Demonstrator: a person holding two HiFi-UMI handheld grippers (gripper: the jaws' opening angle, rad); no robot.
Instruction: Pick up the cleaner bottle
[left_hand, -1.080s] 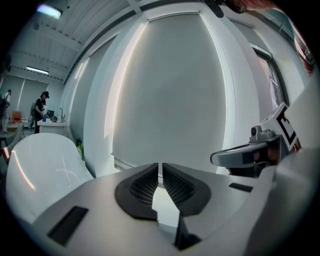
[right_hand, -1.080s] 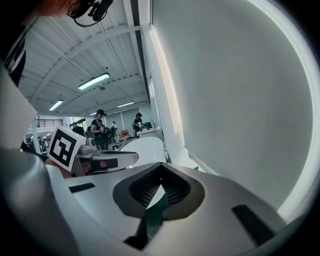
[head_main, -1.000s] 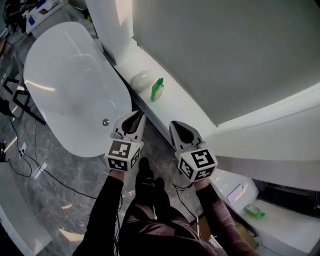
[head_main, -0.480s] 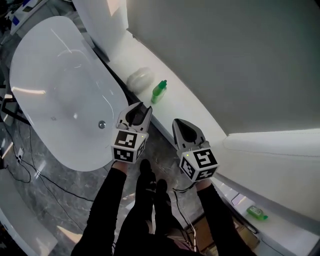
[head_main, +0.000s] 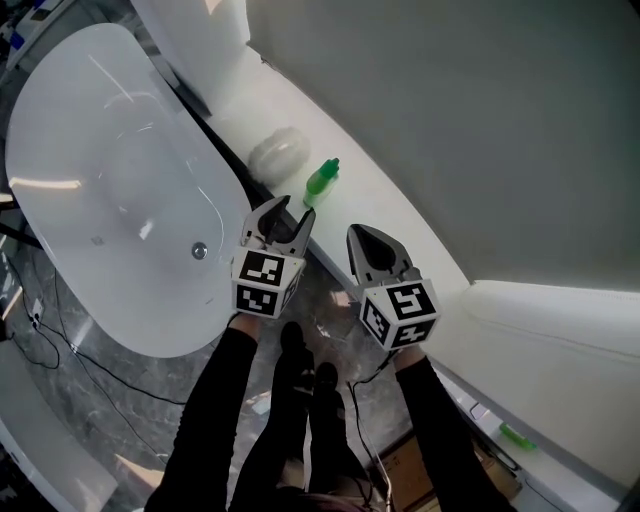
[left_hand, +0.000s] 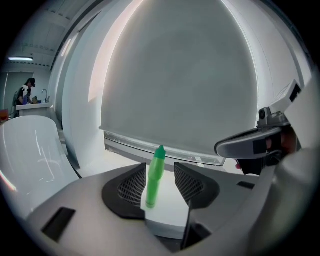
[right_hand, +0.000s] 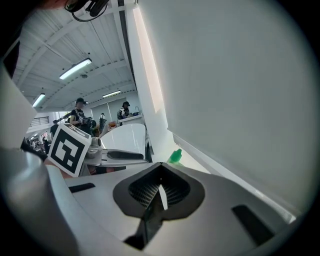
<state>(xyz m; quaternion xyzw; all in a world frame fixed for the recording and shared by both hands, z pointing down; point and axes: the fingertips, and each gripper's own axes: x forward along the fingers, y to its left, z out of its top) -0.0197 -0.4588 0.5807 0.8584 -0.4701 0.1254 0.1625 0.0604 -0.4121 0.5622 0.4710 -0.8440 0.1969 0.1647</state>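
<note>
A white ledge (head_main: 372, 206) runs along the foot of a plain grey wall (head_main: 480, 120). A white oval bathtub (head_main: 110, 180) stands on the grey marbled floor (head_main: 110, 400) beside it. Dark cables (head_main: 60, 340) trail across that floor. The green cleaner bottle (head_main: 321, 181) stands upright on the ledge, just beside a rounded white lump (head_main: 278, 152) that I cannot identify.

The left tool (head_main: 288, 212) points at the bottle, and its jaws have just been opening and stand moderately wide. The head view puts the bottle just past the tips, untouched. The right tool (head_main: 360, 232) is held beside it, near the ledge, with its jaws together and nothing in them.

Only the head view takes in the whole tub, its drain and the person's dark sleeves and legs. The left gripper view alone lines the bottle up in the gap between its mesh pads, clear of both, with the right tool at its right edge. The right gripper view shows its own jaws closed and the bottle small beyond them. Past the tub it opens onto a large hall with ribbed ceiling, strip lights and distant people (right_hand: 80, 112).
</note>
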